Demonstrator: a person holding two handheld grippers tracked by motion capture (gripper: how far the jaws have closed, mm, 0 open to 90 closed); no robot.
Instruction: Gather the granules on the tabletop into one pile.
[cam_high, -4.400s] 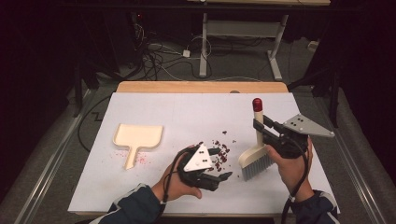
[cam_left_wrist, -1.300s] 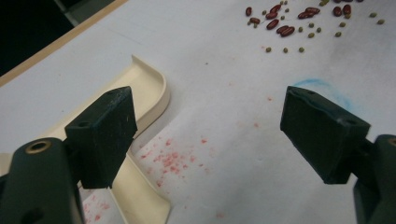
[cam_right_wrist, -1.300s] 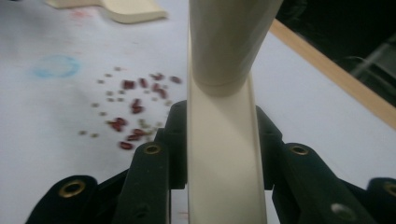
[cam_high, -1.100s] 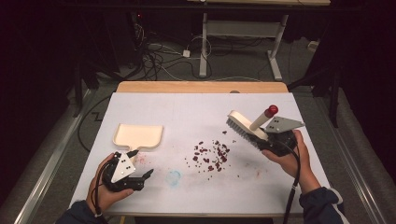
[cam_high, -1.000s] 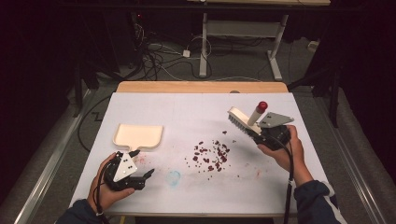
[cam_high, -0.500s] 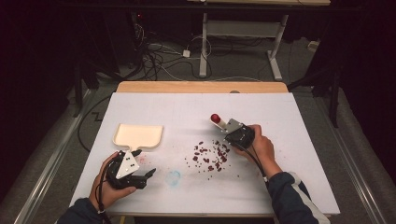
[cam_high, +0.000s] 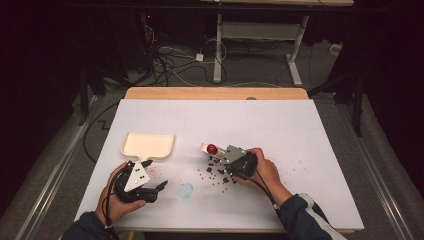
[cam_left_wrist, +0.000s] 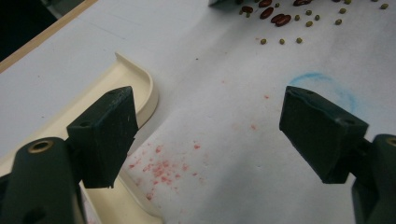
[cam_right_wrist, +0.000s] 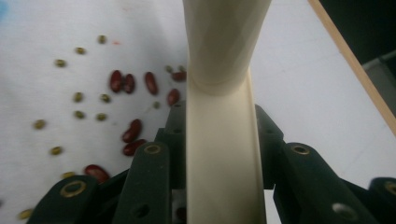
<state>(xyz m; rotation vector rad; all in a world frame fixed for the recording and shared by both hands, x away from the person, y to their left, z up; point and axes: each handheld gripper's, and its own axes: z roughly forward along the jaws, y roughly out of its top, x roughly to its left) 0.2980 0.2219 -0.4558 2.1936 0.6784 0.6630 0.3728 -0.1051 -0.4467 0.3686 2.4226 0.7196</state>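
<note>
Keep your right gripper (cam_high: 227, 159) jaws clamped on the brush (cam_right_wrist: 219, 116), sweep the beans (cam_high: 215, 172) toward the dustpan (cam_high: 148, 145), left gripper (cam_high: 152, 189) jaws open beside it.

Left gripper (cam_high: 159, 187) jaws spread wide; right gripper (cam_high: 226, 162) jaws apparently clamped.

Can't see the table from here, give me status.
Right gripper shut on brush, at the beans. Left gripper open, beside dustpan. Nothing in the way.
</note>
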